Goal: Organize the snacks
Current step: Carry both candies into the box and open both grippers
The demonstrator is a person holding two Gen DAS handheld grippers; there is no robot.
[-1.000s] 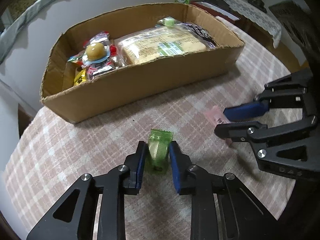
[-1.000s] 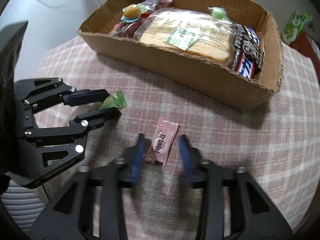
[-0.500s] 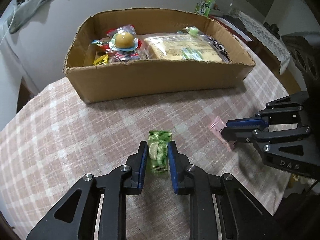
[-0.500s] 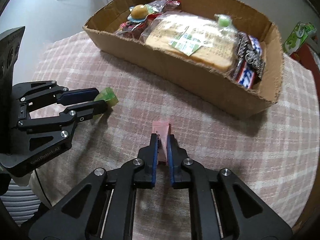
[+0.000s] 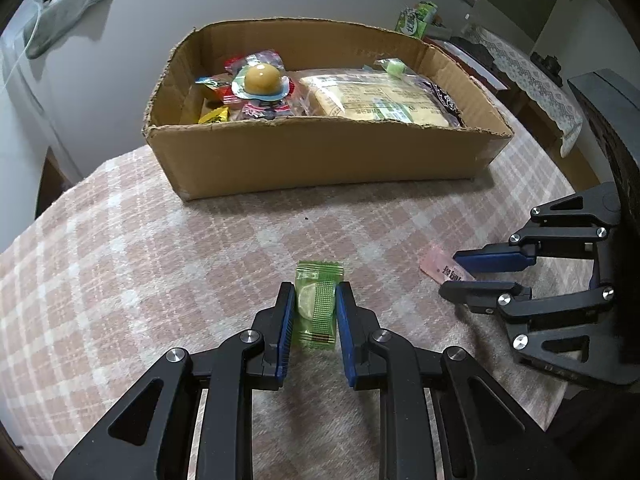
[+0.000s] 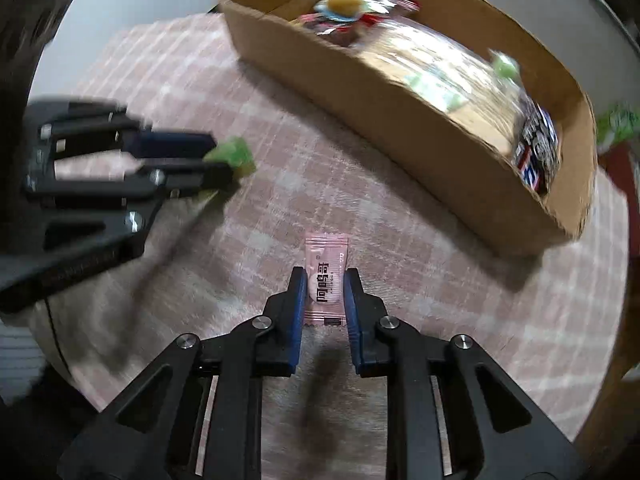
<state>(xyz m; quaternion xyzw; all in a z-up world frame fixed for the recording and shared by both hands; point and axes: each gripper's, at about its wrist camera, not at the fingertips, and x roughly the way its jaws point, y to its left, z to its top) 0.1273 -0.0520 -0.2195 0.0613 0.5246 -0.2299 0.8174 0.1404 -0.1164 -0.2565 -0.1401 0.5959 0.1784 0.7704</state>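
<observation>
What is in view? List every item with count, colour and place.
cardboard box: 1, brown, far side of the table
bread pack: 1, clear wrap, in the box
jelly cup: 1, yellow, in the box
green candy: 1, held by left gripper
pink candy: 1, held by right gripper
tablecloth: 1, pink plaid, on the table
left gripper: black, blue pads, shut
right gripper: black, blue pads, shut

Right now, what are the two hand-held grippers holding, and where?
The left hand-held gripper pinches the green candy by its long sides; the right hand-held gripper pinches the pink candy likewise.
</observation>
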